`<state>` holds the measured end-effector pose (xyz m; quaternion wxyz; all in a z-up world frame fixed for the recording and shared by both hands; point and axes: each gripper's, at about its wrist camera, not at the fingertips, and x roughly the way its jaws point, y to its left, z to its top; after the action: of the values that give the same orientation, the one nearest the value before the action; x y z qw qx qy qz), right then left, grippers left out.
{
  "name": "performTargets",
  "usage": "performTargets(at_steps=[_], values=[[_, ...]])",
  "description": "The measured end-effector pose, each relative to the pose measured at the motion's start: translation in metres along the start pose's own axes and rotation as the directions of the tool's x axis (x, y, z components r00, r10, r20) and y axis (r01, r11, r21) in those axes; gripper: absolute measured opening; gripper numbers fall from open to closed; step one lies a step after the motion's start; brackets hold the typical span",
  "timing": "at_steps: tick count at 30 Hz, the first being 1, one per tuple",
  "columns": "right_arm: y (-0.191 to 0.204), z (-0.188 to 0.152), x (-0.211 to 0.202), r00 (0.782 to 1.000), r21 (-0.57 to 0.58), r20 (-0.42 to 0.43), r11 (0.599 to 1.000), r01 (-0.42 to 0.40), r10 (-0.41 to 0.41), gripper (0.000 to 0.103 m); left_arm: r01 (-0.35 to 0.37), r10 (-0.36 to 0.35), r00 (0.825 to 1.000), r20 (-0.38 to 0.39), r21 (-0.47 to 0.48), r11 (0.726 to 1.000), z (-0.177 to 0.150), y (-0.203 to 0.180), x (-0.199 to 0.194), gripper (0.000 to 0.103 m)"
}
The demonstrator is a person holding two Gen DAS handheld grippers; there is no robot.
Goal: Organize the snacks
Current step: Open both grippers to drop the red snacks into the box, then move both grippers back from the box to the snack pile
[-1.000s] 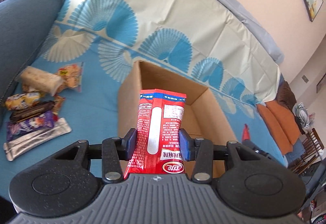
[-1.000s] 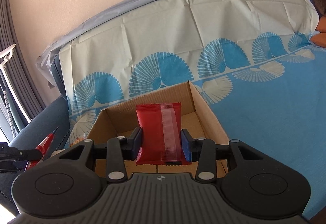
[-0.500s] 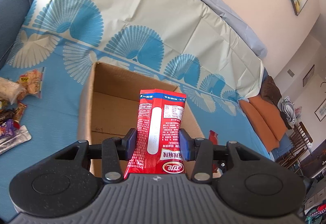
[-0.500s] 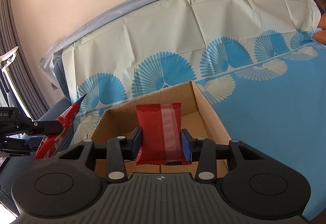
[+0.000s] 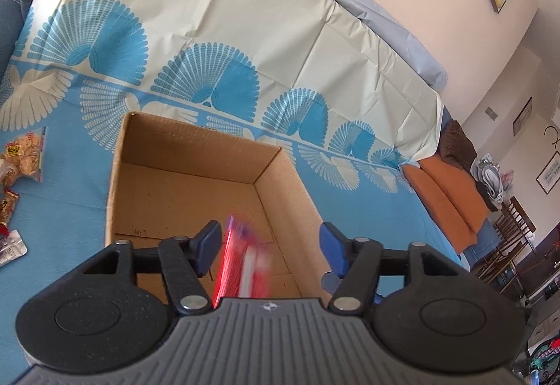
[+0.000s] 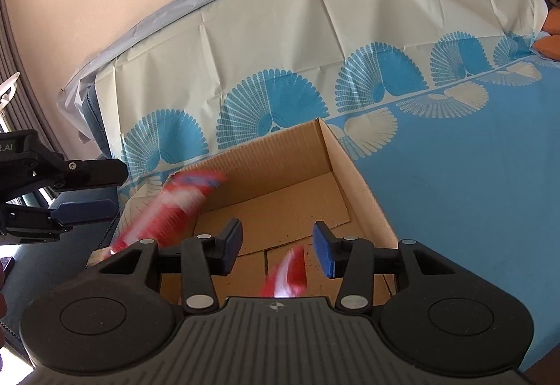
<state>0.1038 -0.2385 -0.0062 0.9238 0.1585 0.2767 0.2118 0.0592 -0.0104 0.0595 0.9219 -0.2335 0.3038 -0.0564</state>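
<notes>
Falling now: both red packets (image 5: 243,259) (image 6: 285,274) blurred over box (image 5: 196,189); both grippers' (image 5: 269,246) (image 6: 276,246) fingers spread, released since earlier.

A blue fan-patterned cloth (image 5: 70,210) covers the sofa seat. On it stands an open cardboard box (image 5: 115,175); left of the box lie several snack packets (image 5: 24,154).

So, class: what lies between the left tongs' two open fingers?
In the left wrist view, a blurred red snack packet falls between the left tongs, over the cardboard box.
</notes>
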Motion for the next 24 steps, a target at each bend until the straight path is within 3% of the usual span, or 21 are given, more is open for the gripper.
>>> performTargets(at_steps=[8,12,15,18,22,24], values=[[0.004,-0.001,-0.001,1.000,-0.022,0.000,1.000,0.012,-0.012,0.047,-0.052,0.048,0.997,0.054,0.066,0.997,-0.036,0.035,-0.035,0.068],[0.010,-0.002,0.002,0.999,-0.048,-0.014,0.998,0.029,-0.030,0.047,-0.072,0.070,0.997,0.031,0.087,0.994,-0.056,0.070,-0.053,0.049],[0.016,-0.003,0.002,0.999,-0.068,-0.012,0.997,0.044,-0.044,0.047,-0.126,0.124,0.992,0.020,0.101,0.987,-0.066,0.104,-0.065,0.048],[0.022,-0.005,0.002,0.998,-0.095,-0.011,0.994,0.060,-0.061,0.047,-0.190,0.186,0.982,0.039,0.164,0.968,-0.068,0.135,-0.076,0.048],[0.032,-0.008,0.005,0.995,-0.140,-0.014,0.986,0.092,-0.095,0.047,-0.278,0.257,0.960,0.108,0.308,0.910,-0.069,0.165,-0.088,0.048],[0.040,-0.010,0.006,0.994,-0.165,-0.011,0.980,0.108,-0.112,0.047,-0.316,0.289,0.949,0.128,0.332,0.889,-0.073,0.181,-0.089,0.048]])
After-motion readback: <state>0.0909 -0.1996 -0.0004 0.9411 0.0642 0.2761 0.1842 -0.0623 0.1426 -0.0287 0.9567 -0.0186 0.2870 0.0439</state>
